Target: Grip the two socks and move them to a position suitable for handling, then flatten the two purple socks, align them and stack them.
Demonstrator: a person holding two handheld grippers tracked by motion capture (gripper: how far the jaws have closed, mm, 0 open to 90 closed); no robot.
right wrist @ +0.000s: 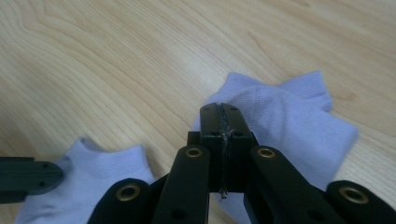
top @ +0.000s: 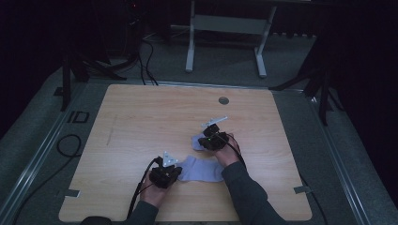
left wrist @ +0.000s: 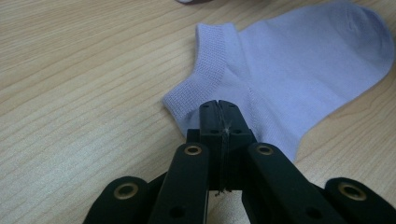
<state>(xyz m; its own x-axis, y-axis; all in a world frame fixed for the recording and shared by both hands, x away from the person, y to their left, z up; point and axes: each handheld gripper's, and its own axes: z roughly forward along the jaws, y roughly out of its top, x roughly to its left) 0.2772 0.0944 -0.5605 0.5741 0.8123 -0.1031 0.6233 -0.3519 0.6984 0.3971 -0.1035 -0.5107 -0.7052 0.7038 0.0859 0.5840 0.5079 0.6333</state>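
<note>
Two pale lilac ankle socks lie on the wooden table (top: 155, 117). One sock (top: 204, 168) (left wrist: 299, 60) (right wrist: 93, 186) is spread flat near the front. My left gripper (top: 176, 169) (left wrist: 219, 106) is shut, its tips over that sock's heel edge just below the cuff; I cannot tell whether cloth is caught between them. The second sock (top: 197, 144) (right wrist: 289, 135) lies crumpled a little farther back. My right gripper (top: 202, 140) (right wrist: 219, 107) is shut on a raised fold of it. The left gripper's jaws also show at the left edge of the right gripper view.
A round grey grommet (top: 224, 100) sits in the tabletop near the far edge. Beyond the table stand a white desk frame (top: 225, 28) and dark stands (top: 324, 89); a cable loop (top: 70, 145) lies on the floor at the left.
</note>
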